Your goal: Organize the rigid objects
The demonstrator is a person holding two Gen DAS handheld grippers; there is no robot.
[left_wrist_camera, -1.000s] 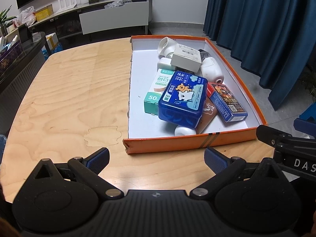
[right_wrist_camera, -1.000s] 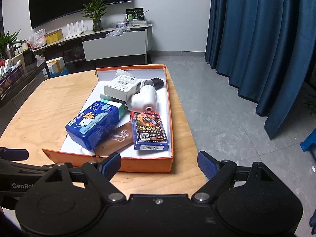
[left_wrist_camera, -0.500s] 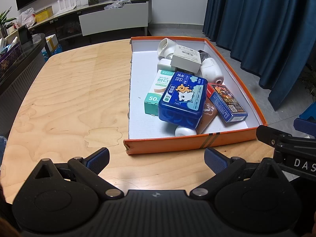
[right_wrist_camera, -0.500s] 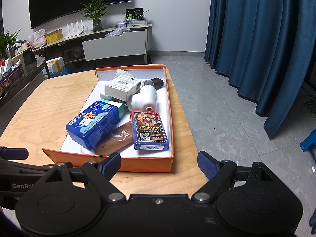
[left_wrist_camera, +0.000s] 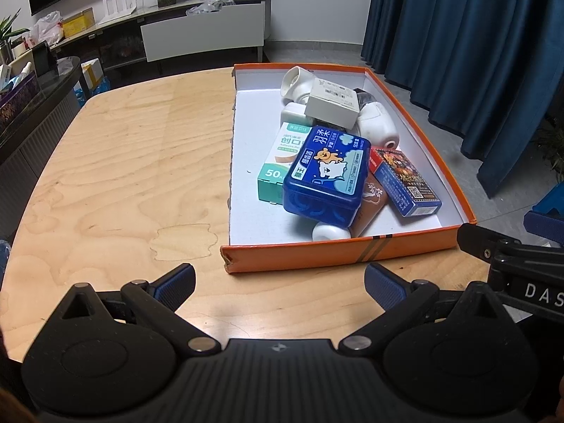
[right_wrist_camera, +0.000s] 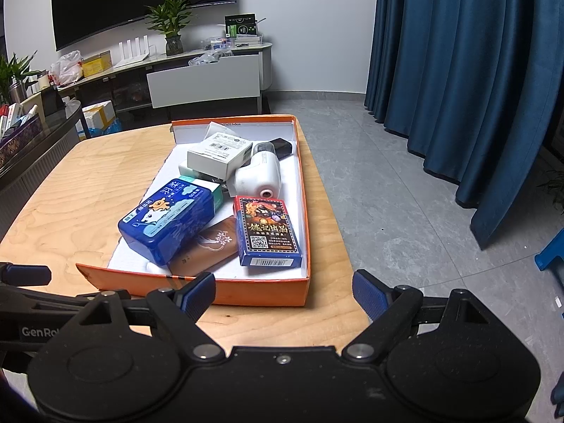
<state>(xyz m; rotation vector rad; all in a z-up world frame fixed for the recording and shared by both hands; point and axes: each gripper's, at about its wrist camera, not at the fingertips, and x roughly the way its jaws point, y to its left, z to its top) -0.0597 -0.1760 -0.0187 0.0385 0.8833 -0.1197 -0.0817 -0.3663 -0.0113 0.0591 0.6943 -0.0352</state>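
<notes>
Orange tray (left_wrist_camera: 317,259) w/ white floor sits on wooden table (left_wrist_camera: 123,162), toward table's right side, near the right edge

Left gripper (left_wrist_camera: 280,283) hovers over table just short of tray's near wall; both blue pads spread wide, nothing between them. Right gripper (right_wrist_camera: 283,290) same story: fingers wide apart, empty, held just short of tray's near right corner. Each gripper's arm pokes into the other's view at the edge

Tray contents, 1 loose heap, mostly in right half & far end:
- blue tin (left_wrist_camera: 326,176) w/ cartoon bear, tilted, resting on other items, near-centre
- green-and-white carton (left_wrist_camera: 282,160) marked "50", partly under tin's left side
- brown flat pack (right_wrist_camera: 208,246) under tin's near right, touching card box
- blue card box (right_wrist_camera: 268,236) w/ QR code, lying flat by right wall
- small white round thing (left_wrist_camera: 329,232) peeking from under tin at near wall; can't tell what it is
- white cylindrical device (right_wrist_camera: 259,176), lying down, round end facing near side
- white flat box (left_wrist_camera: 331,104) w/ barcode label, perched on top of other white items at far end
- another white round-ended piece (left_wrist_camera: 296,83) behind it, near far wall
- dark object (right_wrist_camera: 280,146) at far right corner, mostly hidden

Tray's left strip bare white. Table left of tray bare wood

Bkgd: blue curtain (right_wrist_camera: 458,88), grey tile floor, low cabinet w/ potted plant (right_wrist_camera: 171,21), dark screen on wall
</notes>
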